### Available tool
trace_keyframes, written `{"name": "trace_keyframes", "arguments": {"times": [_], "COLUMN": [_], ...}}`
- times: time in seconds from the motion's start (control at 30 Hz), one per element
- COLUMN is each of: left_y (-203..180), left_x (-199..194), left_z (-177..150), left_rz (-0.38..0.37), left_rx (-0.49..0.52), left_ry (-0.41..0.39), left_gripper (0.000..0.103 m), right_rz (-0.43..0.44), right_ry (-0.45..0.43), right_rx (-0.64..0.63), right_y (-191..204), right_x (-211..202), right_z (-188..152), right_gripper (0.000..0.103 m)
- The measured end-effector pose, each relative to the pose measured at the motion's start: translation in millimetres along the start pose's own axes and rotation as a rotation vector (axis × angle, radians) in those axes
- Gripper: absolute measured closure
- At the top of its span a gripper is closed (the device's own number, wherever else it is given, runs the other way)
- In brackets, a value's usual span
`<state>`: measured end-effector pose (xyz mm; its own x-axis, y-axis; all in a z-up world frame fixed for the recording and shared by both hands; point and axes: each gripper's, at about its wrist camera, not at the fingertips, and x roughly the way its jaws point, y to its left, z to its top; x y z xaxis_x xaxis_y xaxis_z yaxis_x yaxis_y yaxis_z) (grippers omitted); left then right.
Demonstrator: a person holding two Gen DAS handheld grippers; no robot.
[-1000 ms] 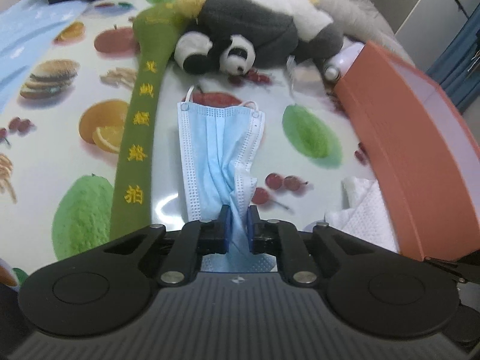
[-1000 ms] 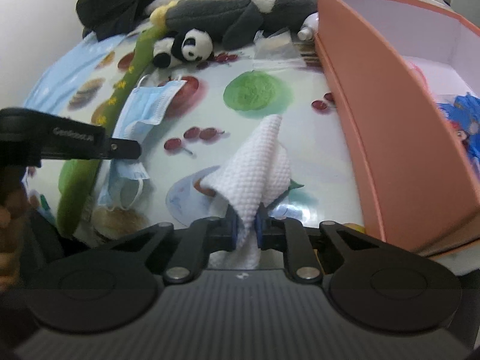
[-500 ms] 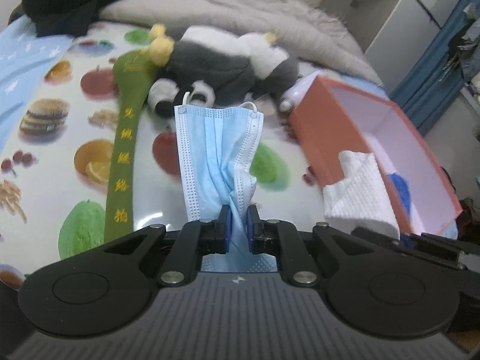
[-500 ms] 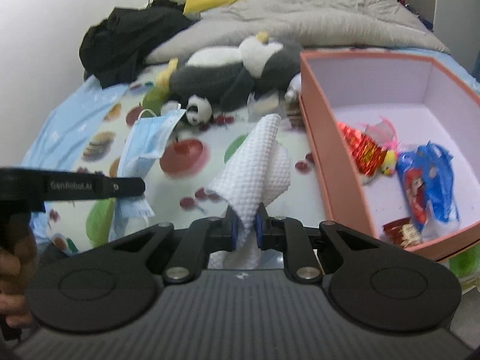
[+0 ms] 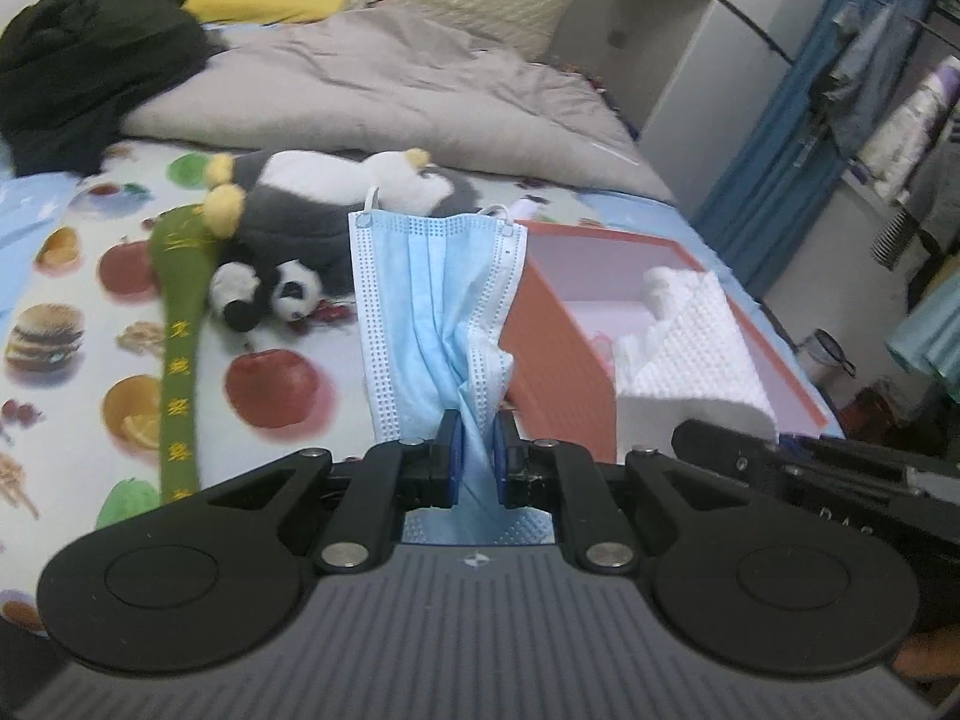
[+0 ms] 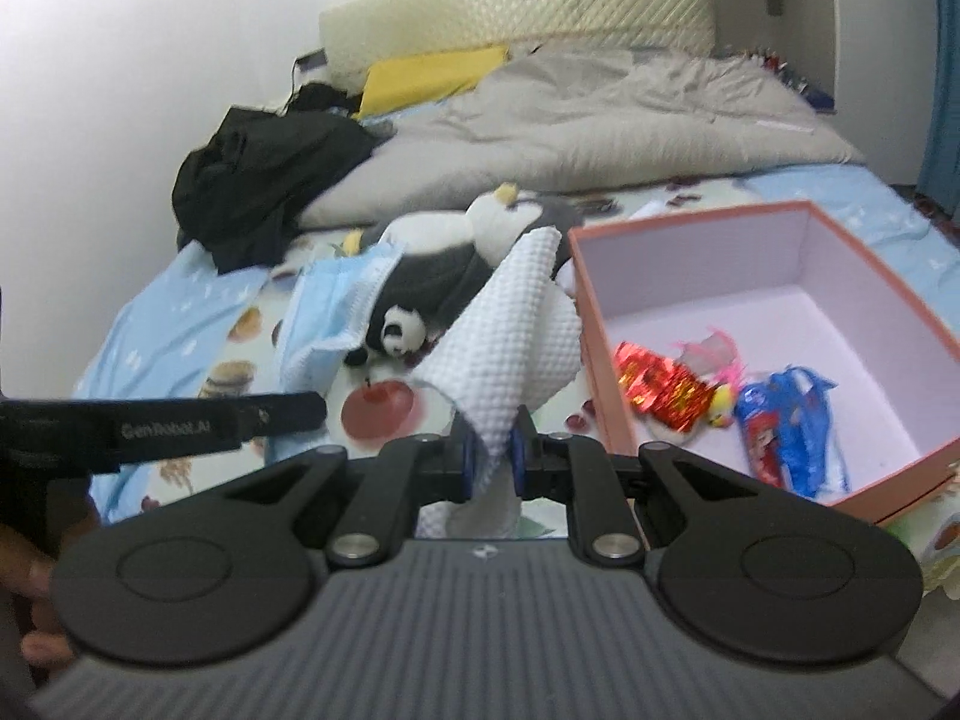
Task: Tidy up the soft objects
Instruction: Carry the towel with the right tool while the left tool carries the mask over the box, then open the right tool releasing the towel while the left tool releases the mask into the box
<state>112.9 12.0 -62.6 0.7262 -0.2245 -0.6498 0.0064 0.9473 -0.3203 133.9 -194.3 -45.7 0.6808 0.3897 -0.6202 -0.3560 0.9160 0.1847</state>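
My left gripper [image 5: 475, 450] is shut on a blue face mask [image 5: 429, 312] and holds it up above the fruit-print bed sheet. My right gripper [image 6: 493, 450] is shut on a white waffle cloth [image 6: 510, 342], also lifted; the cloth shows in the left wrist view [image 5: 690, 348] over the orange box [image 5: 558, 354]. The mask shows in the right wrist view [image 6: 330, 312] to the left. The open orange box [image 6: 606, 372] with a pale inside lies right of both grippers. A panda plush [image 5: 288, 288] and a green plush stick [image 5: 180, 348] lie on the sheet.
The box holds a red wrapper [image 6: 660, 390], a blue packet [image 6: 780, 432] and a small pink item. A grey quilt [image 6: 600, 114], black clothes [image 6: 264, 174] and a yellow pillow [image 6: 426, 75] lie at the far end. A blue curtain [image 5: 774, 138] hangs right.
Both grippers rose from the sheet, lifting the mask and the cloth, and moved toward the box. The view now looks down into the box.
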Motion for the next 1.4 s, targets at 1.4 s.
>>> {"name": "trace_keyframes", "arguments": {"times": [1.4], "left_y": [-145], "left_x": [235], "left_z": [71], "left_rz": [-0.174], "left_rx": [0.22], "left_ry": [0.259], "left_gripper": [0.09], "right_rz": [-0.192], "right_ry": [0.096], "right_rx": [0.269], "right_y": [-191], "right_x": [73], "right_z": [28], "right_gripper": [0.086]}}
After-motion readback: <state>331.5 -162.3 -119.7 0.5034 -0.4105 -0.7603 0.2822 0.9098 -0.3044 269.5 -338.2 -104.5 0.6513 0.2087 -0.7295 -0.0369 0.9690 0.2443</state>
